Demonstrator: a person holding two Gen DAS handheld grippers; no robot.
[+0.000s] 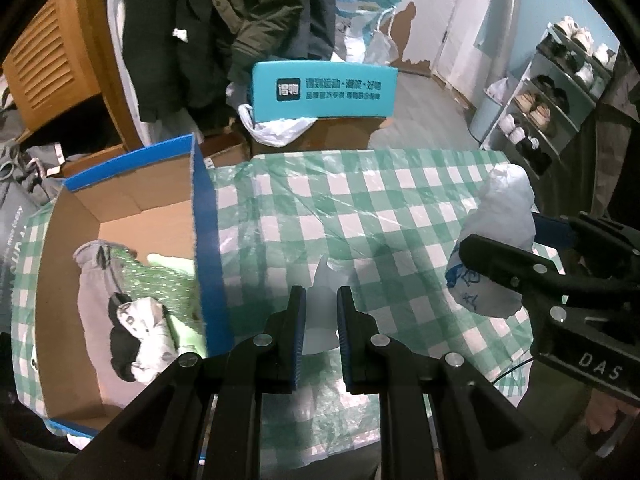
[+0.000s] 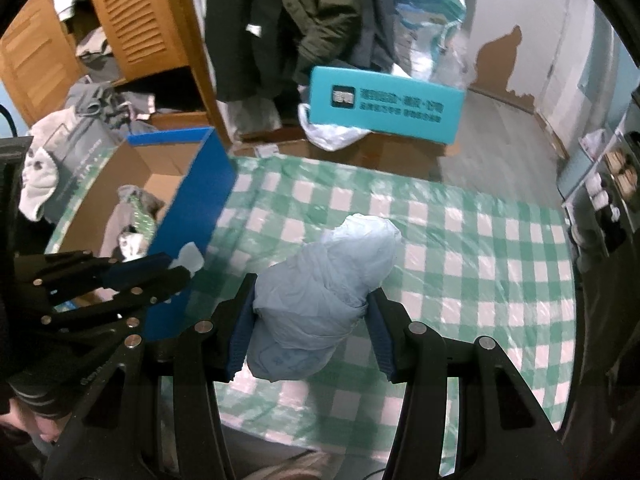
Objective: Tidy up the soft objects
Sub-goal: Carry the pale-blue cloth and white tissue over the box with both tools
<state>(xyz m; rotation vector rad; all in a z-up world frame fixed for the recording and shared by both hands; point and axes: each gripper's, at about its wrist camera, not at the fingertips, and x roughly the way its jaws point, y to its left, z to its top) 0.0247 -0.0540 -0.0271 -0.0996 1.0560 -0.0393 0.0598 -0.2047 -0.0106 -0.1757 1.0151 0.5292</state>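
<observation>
My left gripper (image 1: 321, 294) is shut on a thin white plastic bag (image 1: 321, 276), held above the green checked tablecloth (image 1: 360, 208). In the right wrist view it (image 2: 178, 266) hangs next to the box's blue wall. My right gripper (image 2: 312, 292) is shut on a crumpled pale blue plastic bag bundle (image 2: 328, 280), lifted off the cloth. The left wrist view shows this gripper (image 1: 500, 240) and its bundle (image 1: 504, 208) at the right. An open cardboard box with a blue rim (image 1: 204, 216) stands at the left and holds a grey cloth (image 1: 90, 280), green dotted fabric and a black-and-white plush (image 1: 136, 332).
Beyond the table's far edge a teal box (image 1: 324, 90) lies on a cardboard carton with a white bag. Dark coats (image 1: 224, 20) hang behind. A shoe rack (image 1: 552, 92) stands at the right, a wooden louvred cabinet (image 2: 132, 16) and piled clothes at the left.
</observation>
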